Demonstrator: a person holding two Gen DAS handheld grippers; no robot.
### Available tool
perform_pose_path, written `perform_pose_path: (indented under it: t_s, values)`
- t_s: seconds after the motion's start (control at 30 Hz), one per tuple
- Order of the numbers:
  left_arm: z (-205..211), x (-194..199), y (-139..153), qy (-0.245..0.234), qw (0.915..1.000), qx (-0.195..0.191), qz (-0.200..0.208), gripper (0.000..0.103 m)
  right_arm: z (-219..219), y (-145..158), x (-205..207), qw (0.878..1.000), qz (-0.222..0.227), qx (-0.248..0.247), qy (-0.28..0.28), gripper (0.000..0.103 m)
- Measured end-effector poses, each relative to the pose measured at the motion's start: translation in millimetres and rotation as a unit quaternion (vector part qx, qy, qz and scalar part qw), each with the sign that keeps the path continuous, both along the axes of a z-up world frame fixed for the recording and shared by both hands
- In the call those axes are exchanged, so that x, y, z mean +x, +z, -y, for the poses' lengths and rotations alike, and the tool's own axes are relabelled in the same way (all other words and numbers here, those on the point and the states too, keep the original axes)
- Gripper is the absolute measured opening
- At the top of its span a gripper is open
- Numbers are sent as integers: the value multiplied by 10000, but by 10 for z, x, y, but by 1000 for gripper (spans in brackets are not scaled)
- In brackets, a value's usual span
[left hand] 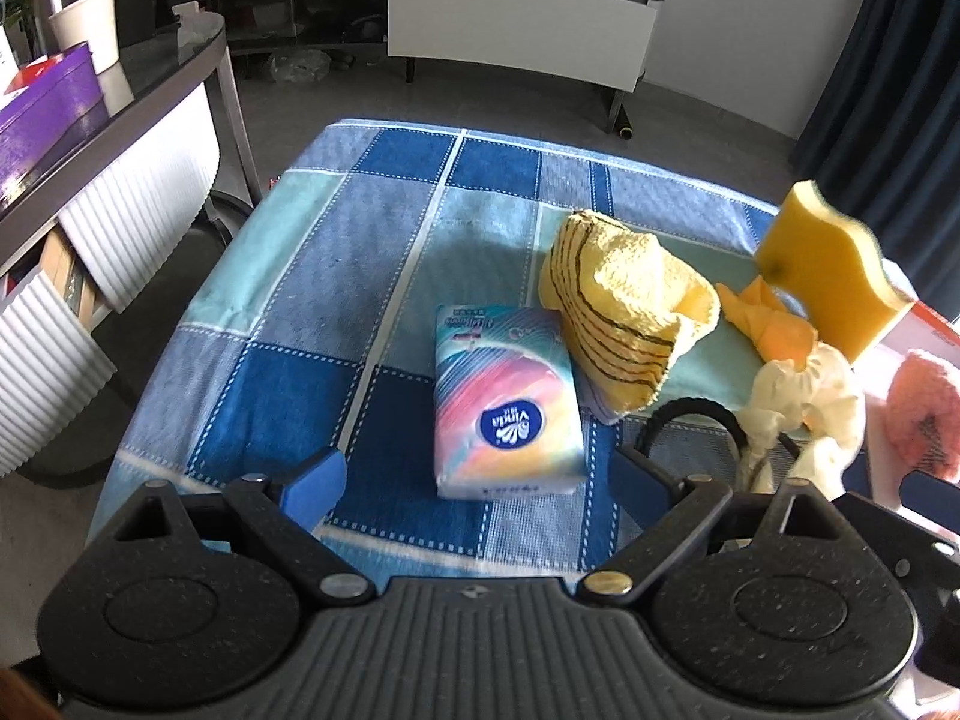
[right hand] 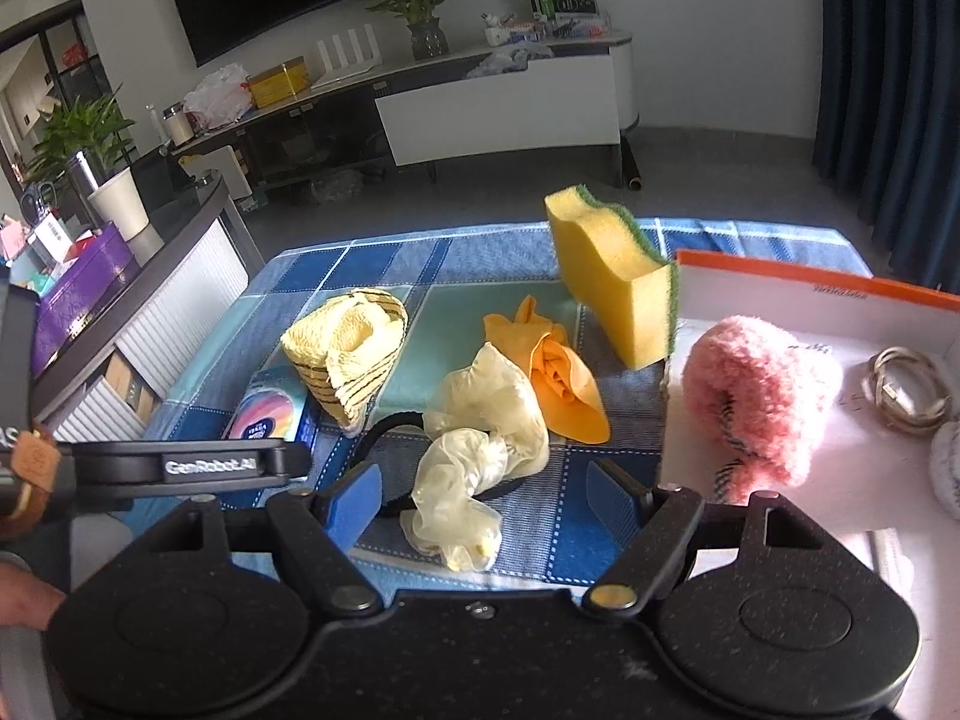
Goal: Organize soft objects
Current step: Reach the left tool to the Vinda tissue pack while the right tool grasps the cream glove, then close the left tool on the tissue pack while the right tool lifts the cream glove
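Note:
On the blue checked cloth [left hand: 384, 276] lie a pastel tissue pack [left hand: 507, 402] [right hand: 270, 414], a rolled yellow striped towel [left hand: 624, 306] [right hand: 348, 348], an orange cloth [right hand: 558, 378] and a crumpled cream glove [right hand: 480, 438] [left hand: 804, 414] over a black band [right hand: 384, 438]. A yellow sponge with a green back [right hand: 618, 282] [left hand: 828, 276] stands tilted on edge against the rim of the white, orange-edged box [right hand: 810, 282]. Inside the box sits a pink fluffy item [right hand: 756, 396]. My left gripper [left hand: 480, 480] is open just short of the tissue pack. My right gripper [right hand: 483, 495] is open around the glove's near end.
A coiled cable [right hand: 906, 390] lies in the box at right. A dark counter with a purple box [left hand: 54, 114] and white ribbed drawers [left hand: 138, 210] stands left of the table. Beyond the far table edge are grey floor and a low white cabinet [right hand: 498, 114].

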State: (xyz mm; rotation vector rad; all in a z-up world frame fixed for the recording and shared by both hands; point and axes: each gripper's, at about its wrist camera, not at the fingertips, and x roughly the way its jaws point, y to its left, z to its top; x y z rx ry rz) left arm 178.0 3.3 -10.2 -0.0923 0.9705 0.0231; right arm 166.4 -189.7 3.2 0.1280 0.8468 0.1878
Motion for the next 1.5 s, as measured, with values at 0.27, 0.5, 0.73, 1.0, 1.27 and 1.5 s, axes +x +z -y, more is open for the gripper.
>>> perform_pose_path:
  t_s: [0.27, 0.5, 0.73, 1.0, 1.27, 1.5]
  values:
    - [53, 71, -66, -107, 9990, 312, 285, 61, -4, -203, 235, 9990, -267, 313, -143, 81]
    - [-10, 7, -14, -176, 9992, 173, 327, 53, -87, -333, 370, 9979, -420, 485, -33, 23]
    - [-73, -227, 161, -145, 9989, 105, 426, 53, -155, -87, 169, 9996, 109, 227, 146, 19]
    - [-57, -533, 398, -162, 9981, -62, 583, 53, -183, 241, -147, 9978, 591, -119, 262, 19]
    - [0, -770, 526, -164, 9978, -51, 642, 53, -139, 435, -464, 9958, 820, -342, 234, 19]
    - [51, -924, 562, -256, 9974, -79, 671, 53, -53, 513, -659, 9956, 879, -298, 153, 19]
